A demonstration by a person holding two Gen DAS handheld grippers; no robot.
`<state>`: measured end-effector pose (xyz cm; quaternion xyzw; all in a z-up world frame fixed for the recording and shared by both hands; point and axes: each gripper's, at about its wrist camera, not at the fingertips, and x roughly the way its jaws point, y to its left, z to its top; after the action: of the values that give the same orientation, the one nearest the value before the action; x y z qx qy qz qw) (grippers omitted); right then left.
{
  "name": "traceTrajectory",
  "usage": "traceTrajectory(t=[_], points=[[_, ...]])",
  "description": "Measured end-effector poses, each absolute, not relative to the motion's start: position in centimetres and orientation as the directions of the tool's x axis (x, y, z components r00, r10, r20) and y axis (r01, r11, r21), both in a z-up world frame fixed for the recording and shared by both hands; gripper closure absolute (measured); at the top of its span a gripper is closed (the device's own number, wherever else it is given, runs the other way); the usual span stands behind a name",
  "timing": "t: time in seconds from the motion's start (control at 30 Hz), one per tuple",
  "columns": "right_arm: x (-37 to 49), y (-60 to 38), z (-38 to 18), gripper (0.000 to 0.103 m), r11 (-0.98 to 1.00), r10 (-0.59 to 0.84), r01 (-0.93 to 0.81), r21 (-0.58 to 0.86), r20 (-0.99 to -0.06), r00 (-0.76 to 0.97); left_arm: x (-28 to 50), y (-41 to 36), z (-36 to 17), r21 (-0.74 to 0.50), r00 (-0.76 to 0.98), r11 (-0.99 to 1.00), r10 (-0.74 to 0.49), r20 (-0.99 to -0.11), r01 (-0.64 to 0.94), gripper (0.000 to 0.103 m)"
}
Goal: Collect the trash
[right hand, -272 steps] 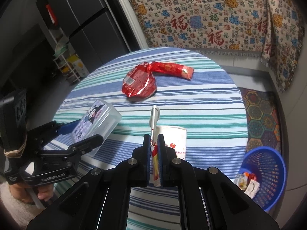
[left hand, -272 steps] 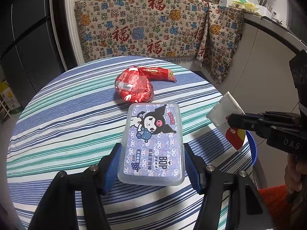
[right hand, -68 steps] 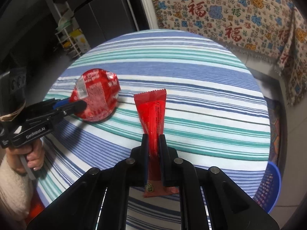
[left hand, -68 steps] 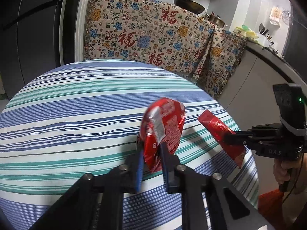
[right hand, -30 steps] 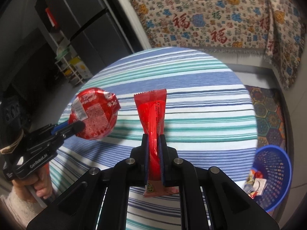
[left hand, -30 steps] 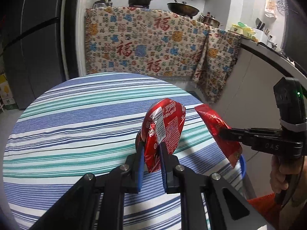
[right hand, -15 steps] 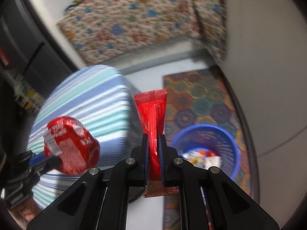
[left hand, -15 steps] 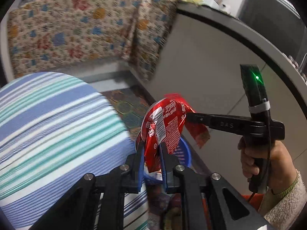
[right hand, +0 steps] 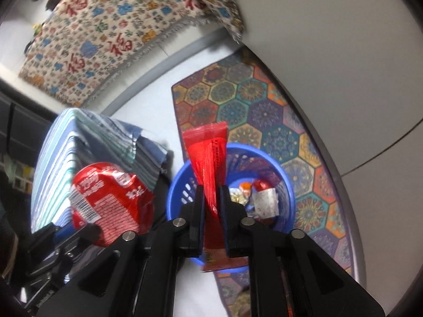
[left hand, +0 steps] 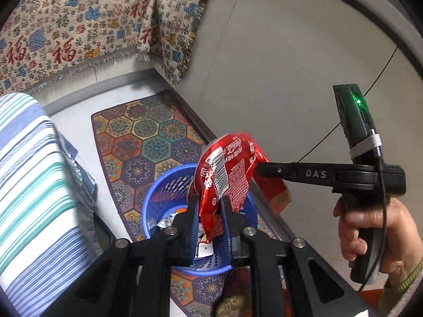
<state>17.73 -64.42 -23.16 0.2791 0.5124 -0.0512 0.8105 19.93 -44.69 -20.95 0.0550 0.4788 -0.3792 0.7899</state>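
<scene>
A round red snack packet (left hand: 227, 169) with a barcode stands pinched in my left gripper (left hand: 208, 200), shut on it, right above the blue basket (left hand: 150, 206). My right gripper (right hand: 211, 192) holds a long red wrapper (right hand: 208, 153) upright over the same basket (right hand: 174, 192); its jaws are opening, with the wrapper still between them. In the left wrist view the right gripper (left hand: 260, 169) reaches in from the right with that wrapper (left hand: 275, 192) hanging behind the packet. The right wrist view shows the packet (right hand: 111, 198) at the lower left.
The basket on the floor holds several wrappers (right hand: 264, 200). A striped tablecloth edge (right hand: 58, 158) hangs at the left, close to the basket. A hexagon-patterned rug (right hand: 264, 111) lies under it, with a grey cabinet wall (left hand: 277, 66) behind. A hand (left hand: 370, 227) grips the right tool.
Both grippers have swung off the table to the right and down, and now point into the basket. The right jaws stand slightly wider around the long wrapper.
</scene>
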Motion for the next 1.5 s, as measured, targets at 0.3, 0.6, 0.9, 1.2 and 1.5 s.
traceTrajectory(t=[0.3,0.6,0.9,1.2,1.5], points=[[16.4,-67.3,-25.2,0.039,0.800,0.181,0.447,0.401,-0.871,0.457,21.8,-46.8,-23.5,-0.266,0.255,0.728,-0.519,-0.816,0.632,0.038],[11.7,-66.9,-19.0,0.000,0.801,0.054,0.496,0.334,-0.866,0.497,18.0,-43.9,-16.7,-0.197,0.372,0.763,-0.502,-0.780,0.616,0.015],[2.5,-59.9,-12.1,0.000,0.886,-0.143,0.434,0.162,-0.795,0.589,10.2,-40.4,-12.1,-0.070,0.482,0.794,-0.433,-0.762,0.604,0.000],[-1.8,-56.8,-10.4,0.000,0.886,-0.206,0.451,0.111,-0.776,0.596,7.0,-39.4,-10.7,0.007,0.518,0.820,-0.355,-0.778,0.573,0.000],[-2.4,-55.1,-10.7,0.000,0.896,-0.186,0.432,0.103,-0.796,0.576,6.2,-38.9,-10.0,0.000,0.502,0.813,-0.359,-0.787,0.582,0.000]])
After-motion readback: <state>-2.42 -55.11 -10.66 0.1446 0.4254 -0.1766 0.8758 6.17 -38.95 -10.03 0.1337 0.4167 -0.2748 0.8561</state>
